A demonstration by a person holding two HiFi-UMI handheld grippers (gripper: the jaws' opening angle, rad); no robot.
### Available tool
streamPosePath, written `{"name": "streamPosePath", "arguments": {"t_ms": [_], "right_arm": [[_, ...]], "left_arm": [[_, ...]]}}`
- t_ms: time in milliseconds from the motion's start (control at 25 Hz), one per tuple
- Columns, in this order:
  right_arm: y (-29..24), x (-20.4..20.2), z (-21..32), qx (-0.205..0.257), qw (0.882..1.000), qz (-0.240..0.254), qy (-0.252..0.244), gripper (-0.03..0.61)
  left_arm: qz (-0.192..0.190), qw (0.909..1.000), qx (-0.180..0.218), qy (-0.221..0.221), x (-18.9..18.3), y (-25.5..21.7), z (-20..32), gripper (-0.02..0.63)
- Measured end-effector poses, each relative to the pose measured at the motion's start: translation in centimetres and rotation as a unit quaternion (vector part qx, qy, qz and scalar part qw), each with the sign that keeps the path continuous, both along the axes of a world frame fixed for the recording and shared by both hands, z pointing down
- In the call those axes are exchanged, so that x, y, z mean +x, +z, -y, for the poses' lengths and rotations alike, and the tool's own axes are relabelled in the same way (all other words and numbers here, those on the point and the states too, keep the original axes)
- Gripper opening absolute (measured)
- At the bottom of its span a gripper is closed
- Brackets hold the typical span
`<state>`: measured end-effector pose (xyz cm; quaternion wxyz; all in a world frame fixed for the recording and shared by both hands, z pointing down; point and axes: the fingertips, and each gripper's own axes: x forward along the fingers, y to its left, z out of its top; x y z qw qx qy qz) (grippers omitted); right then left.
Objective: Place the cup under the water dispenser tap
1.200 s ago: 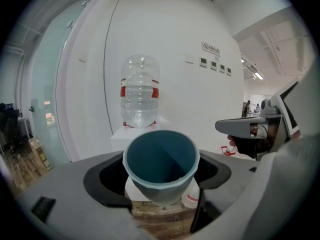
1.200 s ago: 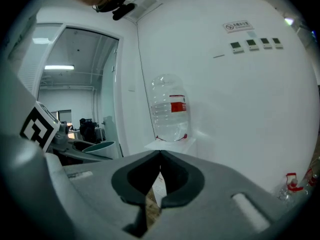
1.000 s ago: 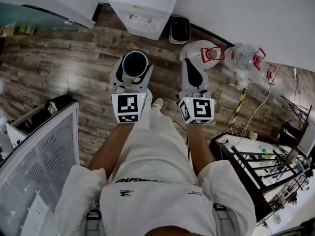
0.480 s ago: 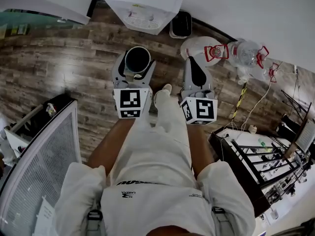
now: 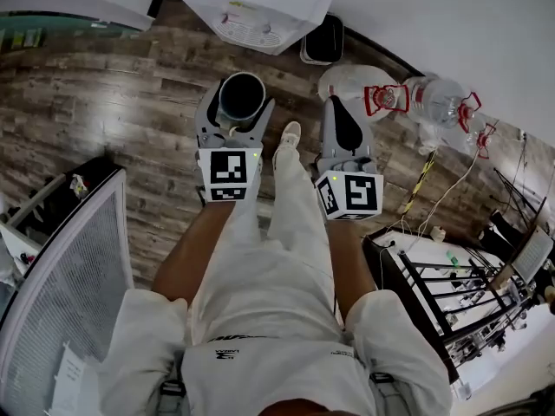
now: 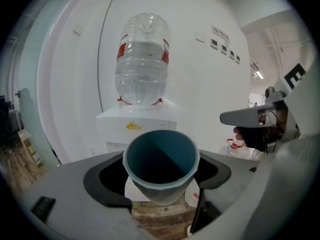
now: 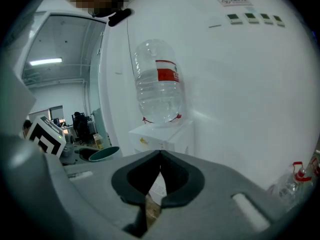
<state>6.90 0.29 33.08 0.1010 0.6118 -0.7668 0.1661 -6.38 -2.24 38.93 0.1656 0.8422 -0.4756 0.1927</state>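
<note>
Wood-plank floor (image 5: 104,94) bears a white dispenser (image 5: 256,11) at twelve o'clock, a black bin (image 5: 323,42) just beside it at one, clear bottles (image 5: 438,102) at two, a black rack (image 5: 451,306) at four.

Open floor (image 5: 113,85) between us and the water dispenser (image 5: 251,11), black bin (image 5: 323,40) beside it, bottles (image 5: 438,100) (clear plastic) crowding our right.

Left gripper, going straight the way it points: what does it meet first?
Probably the front of the white water dispenser, dead ahead beyond the cup it holds; nothing else shows in between, though depth is unclear.
</note>
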Motion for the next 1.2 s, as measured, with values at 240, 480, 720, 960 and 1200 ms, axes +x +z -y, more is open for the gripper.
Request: {"name": "streamPosePath", "arguments": {"t_ms": [240,480,720,960,1200], "right_arm": [[3.7,1.6,1.9,-0.008,1.0,0.011,-0.011,-0.003],[7.1,2.6,3.1,-0.012,1.0,0.013,-0.024,-0.003],[10.6,2.3,2.7,-0.024,0.999,0.012,-0.037,-0.003],[13.3,1.7,2.8,-0.031,0.998,0.011,-0.048,-0.004],[15.0,1.7,2.8,-0.032,0.998,0.012,-0.048,-0.003]], "left_arm": [[0.008,0.9998,-0.006,-0.015,1.6,4.2,1.7,0.368],[0.019,0.9994,-0.012,-0.027,3.1,9.2,3.7,0.368],[0.008,0.9992,-0.014,-0.036,4.2,13.4,5.3,0.368],[0.023,0.9992,-0.011,-0.03,4.9,17.8,6.4,0.368],[0.022,0.9991,-0.012,-0.035,5.2,20.8,8.2,0.37]]}}
